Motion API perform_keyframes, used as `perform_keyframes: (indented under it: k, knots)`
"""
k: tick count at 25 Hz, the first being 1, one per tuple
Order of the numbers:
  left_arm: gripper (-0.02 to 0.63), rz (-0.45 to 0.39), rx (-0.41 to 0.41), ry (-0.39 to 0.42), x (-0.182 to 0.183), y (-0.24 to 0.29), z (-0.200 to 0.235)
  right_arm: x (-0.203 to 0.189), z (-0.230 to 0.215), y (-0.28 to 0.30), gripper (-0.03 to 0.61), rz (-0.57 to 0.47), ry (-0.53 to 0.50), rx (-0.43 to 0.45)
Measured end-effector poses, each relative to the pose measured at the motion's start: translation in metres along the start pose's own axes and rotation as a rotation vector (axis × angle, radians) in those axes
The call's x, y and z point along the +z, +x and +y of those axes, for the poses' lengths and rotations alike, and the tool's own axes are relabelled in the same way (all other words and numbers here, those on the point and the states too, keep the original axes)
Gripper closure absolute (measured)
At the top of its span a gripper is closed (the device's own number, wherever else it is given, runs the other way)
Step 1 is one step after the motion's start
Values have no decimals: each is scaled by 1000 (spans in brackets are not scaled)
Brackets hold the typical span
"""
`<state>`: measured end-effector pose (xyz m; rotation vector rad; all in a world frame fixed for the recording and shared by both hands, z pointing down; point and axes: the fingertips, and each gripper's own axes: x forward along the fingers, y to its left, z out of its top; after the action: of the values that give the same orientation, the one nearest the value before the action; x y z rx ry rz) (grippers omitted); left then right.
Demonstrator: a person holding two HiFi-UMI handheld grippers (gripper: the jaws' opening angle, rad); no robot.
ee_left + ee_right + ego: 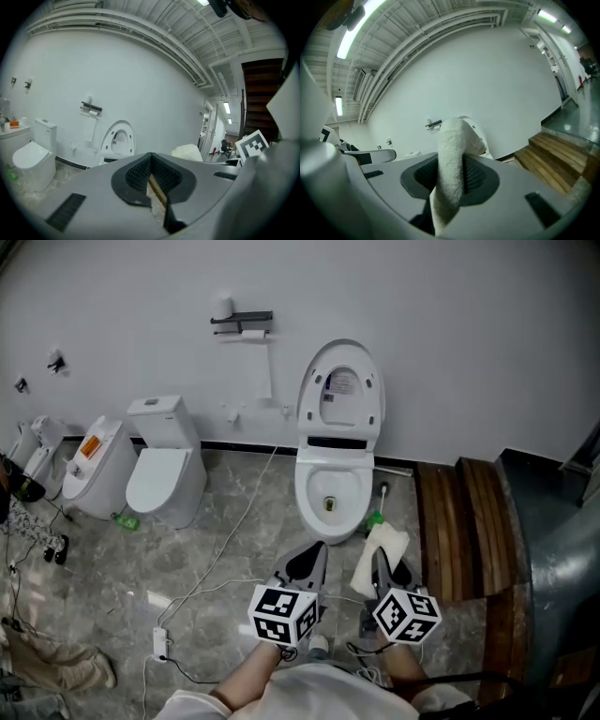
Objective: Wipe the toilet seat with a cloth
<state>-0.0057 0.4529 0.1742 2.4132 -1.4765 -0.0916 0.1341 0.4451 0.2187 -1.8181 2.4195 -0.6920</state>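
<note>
A white toilet point(331, 486) stands against the far wall with its lid point(340, 395) raised. The seat ring lies down around the open bowl. Both grippers are held side by side over the floor just short of the bowl. My left gripper point(308, 564) is shut with nothing between its jaws. My right gripper point(383, 568) is shut on a white cloth point(381, 553), which sticks up out of the jaws. In the right gripper view the cloth point(452, 161) hides much of the toilet point(477, 135). The left gripper view shows the toilet point(117, 140) ahead and the cloth point(187, 152) to the right.
A second toilet point(166, 474) and a third unit point(94, 463) stand to the left. Wooden steps point(461, 521) rise at the right. White cables and a power strip point(160, 643) lie on the marble floor. A green-topped brush point(376, 517) sits right of the bowl, and a paper holder point(244, 324) is on the wall.
</note>
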Motion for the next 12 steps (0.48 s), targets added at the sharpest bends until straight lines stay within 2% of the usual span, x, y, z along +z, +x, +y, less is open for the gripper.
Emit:
perform_keyframes:
  k: [5, 12]
  knots:
    - [618, 14, -6, 8, -2, 32, 3, 12, -33, 21, 479, 0, 18, -41]
    - [618, 3, -15, 16, 7, 73, 3, 30, -56, 51, 479, -2, 17, -34]
